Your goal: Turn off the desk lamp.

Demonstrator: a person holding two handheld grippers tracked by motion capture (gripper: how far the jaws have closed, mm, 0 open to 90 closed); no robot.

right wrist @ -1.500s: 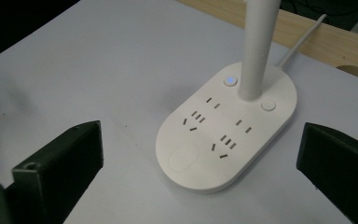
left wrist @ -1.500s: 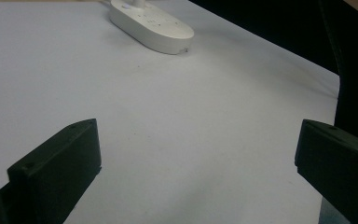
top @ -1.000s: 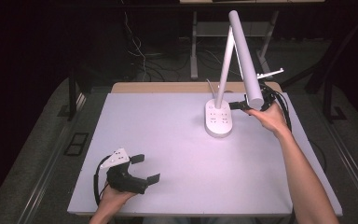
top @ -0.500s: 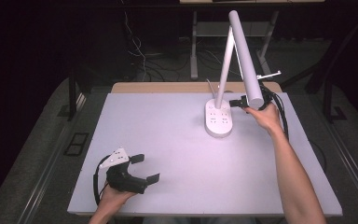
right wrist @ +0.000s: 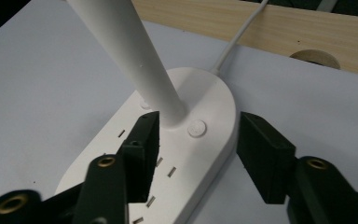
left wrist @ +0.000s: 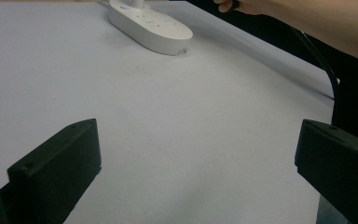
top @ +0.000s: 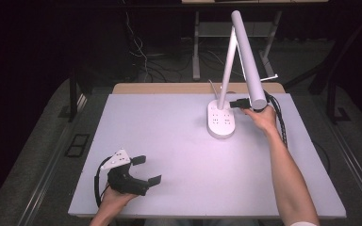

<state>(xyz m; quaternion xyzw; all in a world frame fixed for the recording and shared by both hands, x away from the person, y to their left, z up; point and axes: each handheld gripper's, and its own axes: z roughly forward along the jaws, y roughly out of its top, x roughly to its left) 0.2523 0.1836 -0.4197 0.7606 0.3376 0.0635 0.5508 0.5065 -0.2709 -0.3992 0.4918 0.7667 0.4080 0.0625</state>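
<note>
A white desk lamp stands at the table's far right, its oval base (top: 221,120) carrying socket slots and its tube arm (top: 246,56) folded overhead. My right gripper (top: 239,102) is open just above the base; in the right gripper view its jaws straddle the round button (right wrist: 196,127) beside the lamp's stem (right wrist: 135,56). Nothing is held between them. My left gripper (top: 145,169) rests open near the table's front left, empty; the left gripper view looks across the white table toward the base (left wrist: 151,28).
A white cord (right wrist: 235,39) leaves the base's back toward the wooden strip (right wrist: 279,32) with a round hole. The right gripper's black cable (top: 279,120) trails along the right side of the table (top: 169,141). Dark floor and table legs lie beyond.
The right gripper has crept slightly left over the lamp base. The left gripper has stayed put.
</note>
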